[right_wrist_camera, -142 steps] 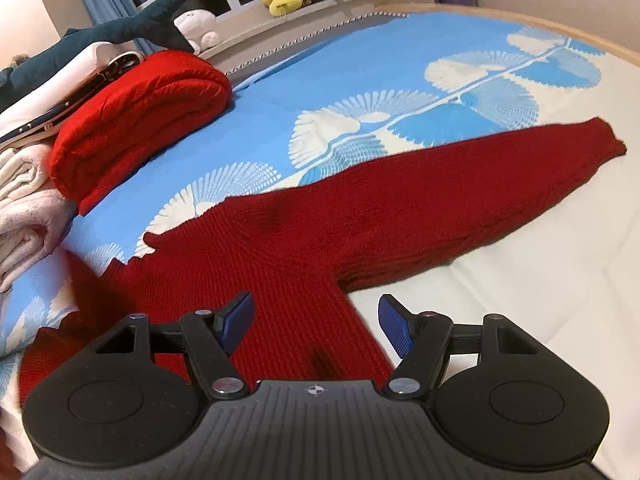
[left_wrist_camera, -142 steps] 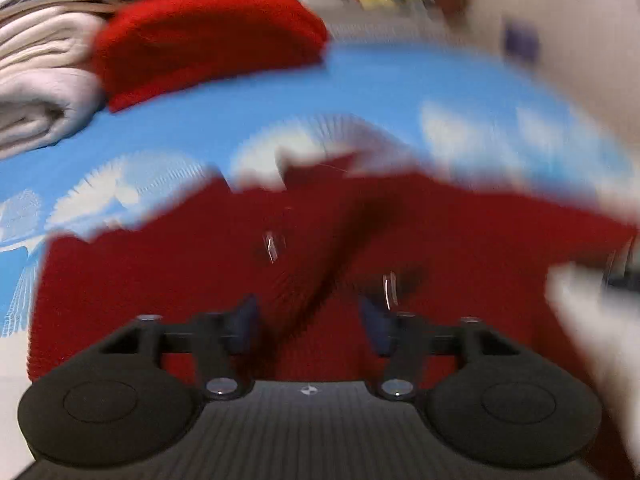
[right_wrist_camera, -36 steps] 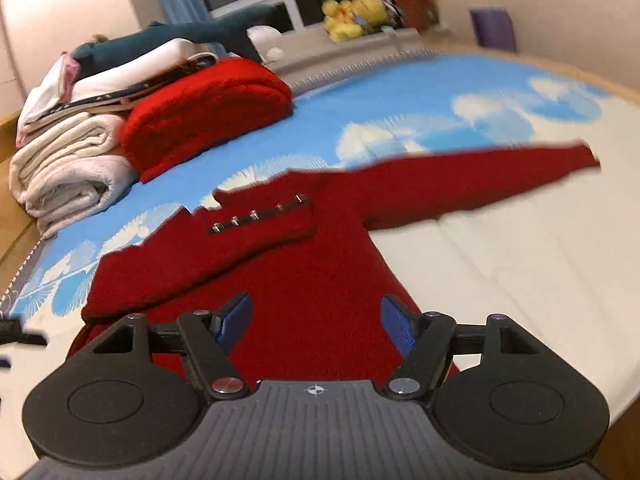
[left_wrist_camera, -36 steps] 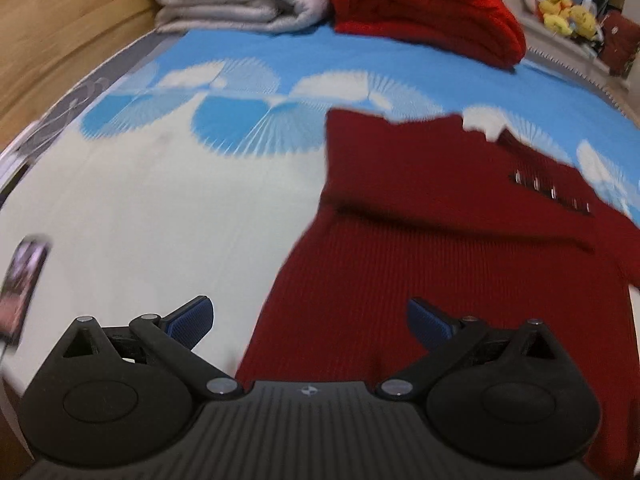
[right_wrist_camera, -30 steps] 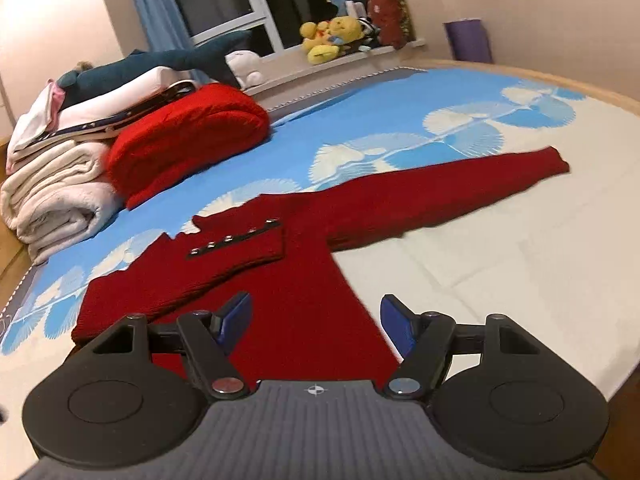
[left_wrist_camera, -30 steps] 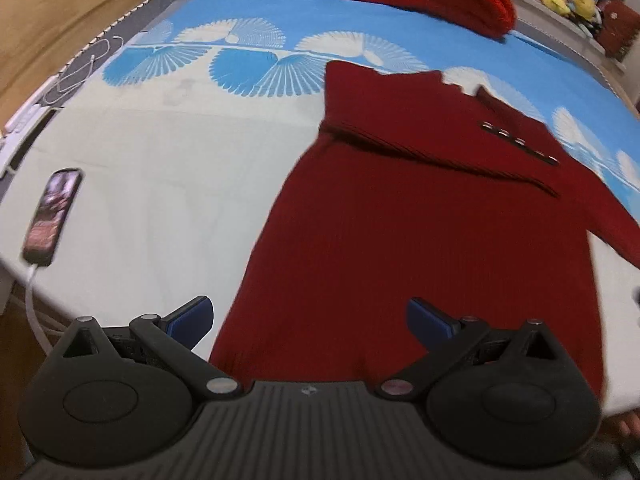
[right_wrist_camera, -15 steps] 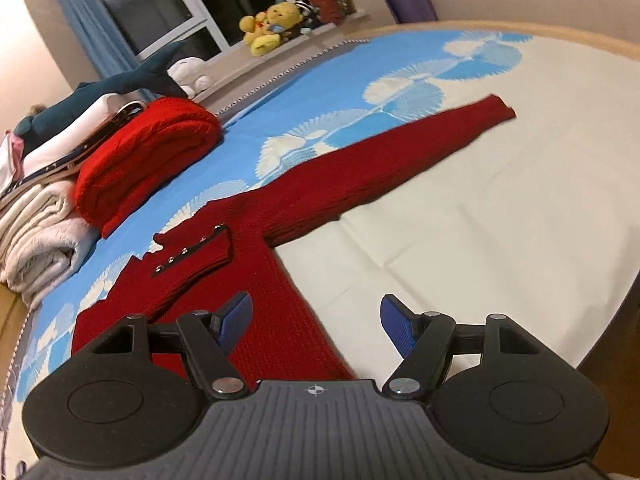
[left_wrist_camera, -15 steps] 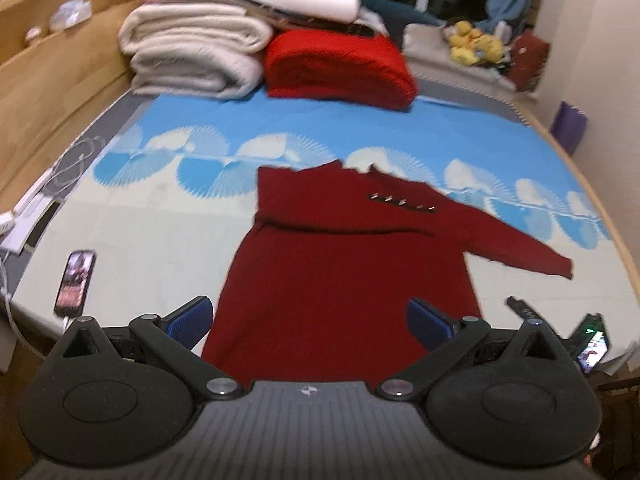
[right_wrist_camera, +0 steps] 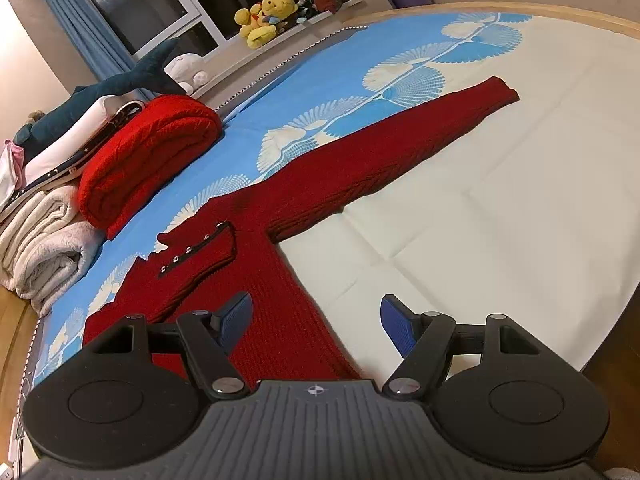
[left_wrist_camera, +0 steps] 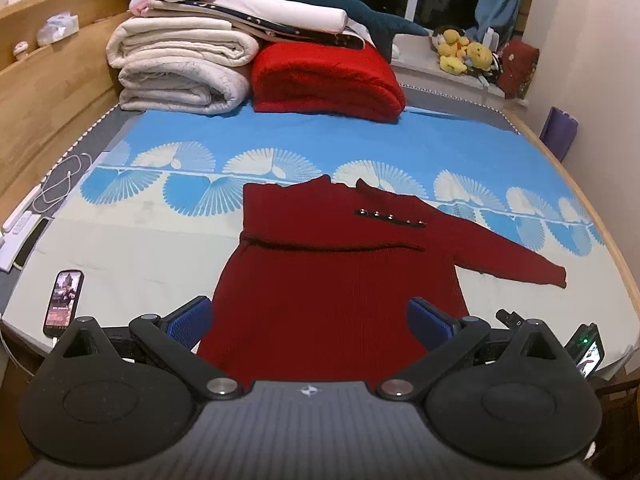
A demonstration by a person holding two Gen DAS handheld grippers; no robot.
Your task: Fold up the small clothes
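Observation:
A dark red knit sweater (left_wrist_camera: 332, 280) lies flat on the bed. Its left sleeve is folded across the chest, with a row of metal buttons on the cuff (left_wrist_camera: 390, 218). Its right sleeve (left_wrist_camera: 504, 252) stretches out to the right. My left gripper (left_wrist_camera: 310, 320) is open and empty, held back above the sweater's hem. In the right wrist view the sweater (right_wrist_camera: 276, 248) runs from lower left, with the outstretched sleeve (right_wrist_camera: 404, 148) reaching up right. My right gripper (right_wrist_camera: 316, 320) is open and empty, above the hem's right edge.
Folded white blankets (left_wrist_camera: 180, 68), a folded bright red knit (left_wrist_camera: 324, 76) and a plush shark (left_wrist_camera: 320, 0) are stacked at the bed's head. A phone (left_wrist_camera: 64, 296) lies at the bed's left front edge; another phone (left_wrist_camera: 588, 352) is at the right. A wooden bed frame (left_wrist_camera: 40, 100) runs along the left.
Both grippers have pulled back and up from the sweater, staying open. The left view now takes in the whole bed. The sweater has not moved since the sleeve was folded over.

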